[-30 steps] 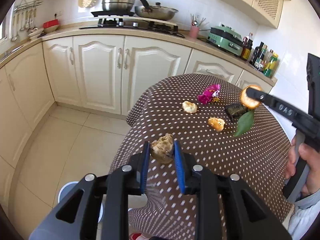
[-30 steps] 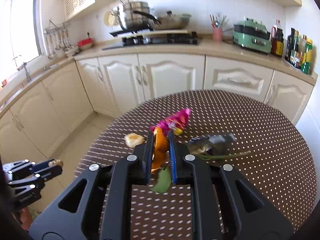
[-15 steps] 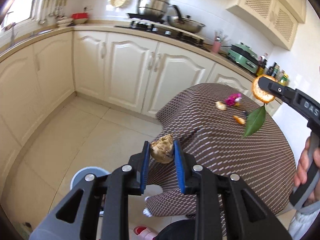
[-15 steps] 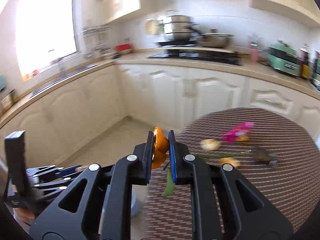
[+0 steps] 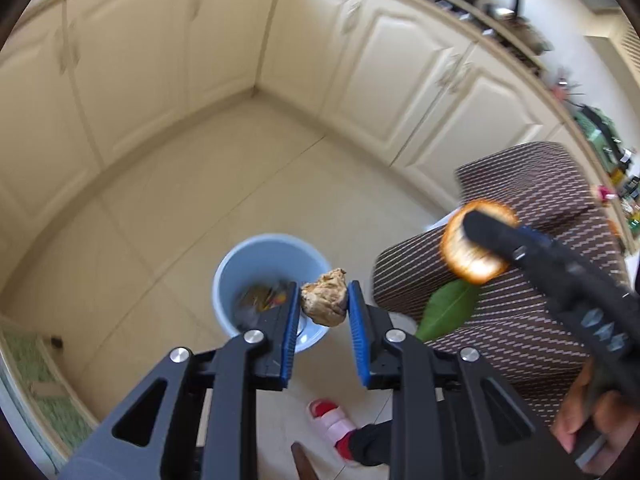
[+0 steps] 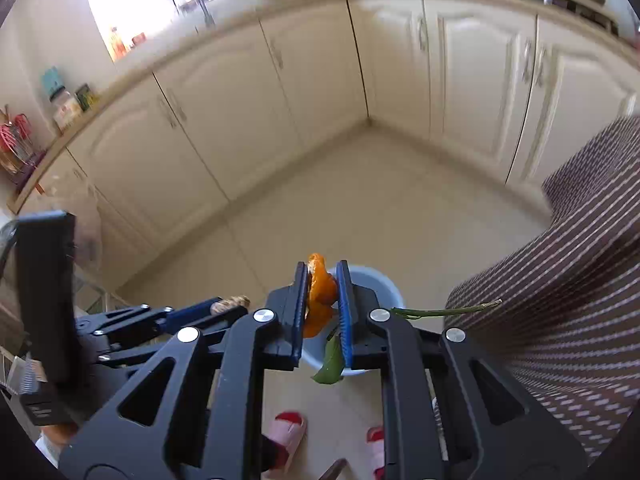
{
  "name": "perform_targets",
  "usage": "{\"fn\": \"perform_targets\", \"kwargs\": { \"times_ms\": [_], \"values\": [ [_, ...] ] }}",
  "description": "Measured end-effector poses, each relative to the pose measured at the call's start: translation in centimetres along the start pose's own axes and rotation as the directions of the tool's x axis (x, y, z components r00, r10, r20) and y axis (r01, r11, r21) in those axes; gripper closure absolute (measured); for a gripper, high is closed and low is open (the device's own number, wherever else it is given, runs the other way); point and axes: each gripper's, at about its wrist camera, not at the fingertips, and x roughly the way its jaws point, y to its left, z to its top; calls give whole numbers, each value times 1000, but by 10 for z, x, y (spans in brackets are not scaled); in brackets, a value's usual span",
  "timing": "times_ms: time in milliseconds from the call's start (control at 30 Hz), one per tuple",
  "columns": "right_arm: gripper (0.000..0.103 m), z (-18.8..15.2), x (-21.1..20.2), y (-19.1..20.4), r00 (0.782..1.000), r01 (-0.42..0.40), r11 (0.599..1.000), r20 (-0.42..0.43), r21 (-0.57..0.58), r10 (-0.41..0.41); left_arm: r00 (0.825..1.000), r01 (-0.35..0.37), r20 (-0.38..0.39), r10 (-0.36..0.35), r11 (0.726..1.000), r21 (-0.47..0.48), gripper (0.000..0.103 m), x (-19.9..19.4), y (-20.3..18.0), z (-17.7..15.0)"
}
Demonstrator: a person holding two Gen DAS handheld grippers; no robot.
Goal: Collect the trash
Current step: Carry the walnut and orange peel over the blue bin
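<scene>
Over the blue bin [image 5: 266, 284] on the floor, a crumpled brown lump [image 5: 324, 298] sits pinched in the left gripper [image 5: 324, 312], ready to drop. The right gripper [image 6: 323, 308] squeezes a curly orange peel [image 6: 320, 294] with a green leaf [image 6: 330, 364] above the bin's near rim.

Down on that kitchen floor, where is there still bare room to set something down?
Bare tile stretches from the blue bin to the corner cabinets. It is crowded near the bin: the draped tablecloth, red-and-pink slippers, and both tongs above, left holding a brown lump, right holding orange peel.
</scene>
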Motion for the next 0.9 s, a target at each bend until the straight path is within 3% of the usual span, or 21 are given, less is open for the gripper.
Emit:
{"fn": "perform_targets", "kwargs": {
  "times_ms": [167, 300, 467, 500, 533, 600, 900],
  "values": [
    [88, -25, 74, -3, 989, 2, 999, -149, 45, 5, 994, -42, -107, 36, 998, -53, 80, 53, 33, -12],
    [88, -34, 110, -14, 980, 22, 996, -201, 84, -5, 985, -46, -169, 34, 997, -68, 80, 91, 43, -12],
    [88, -35, 128, -28, 977, 52, 992, -212, 118, -26, 988, -3, -152, -12, 996, -93, 78, 117, 44, -3],
    [88, -35, 131, -32, 977, 60, 991, -213, 119, -33, 989, 16, -144, -30, 995, -102, 76, 123, 44, 0],
    [88, -35, 136, -34, 975, 63, 990, -219, 124, -34, 987, 24, -155, -41, 993, -113, 65, 128, 46, 1],
    [88, -38, 141, -37, 973, 67, 989, -230, 134, -34, 984, 25, -170, -49, 990, -141, 55, 137, 52, 0],
    [88, -46, 172, -37, 965, 54, 986, -261, 157, -12, 979, -52, -206, 10, 979, -198, 49, 147, 71, -7]
  ]
}}
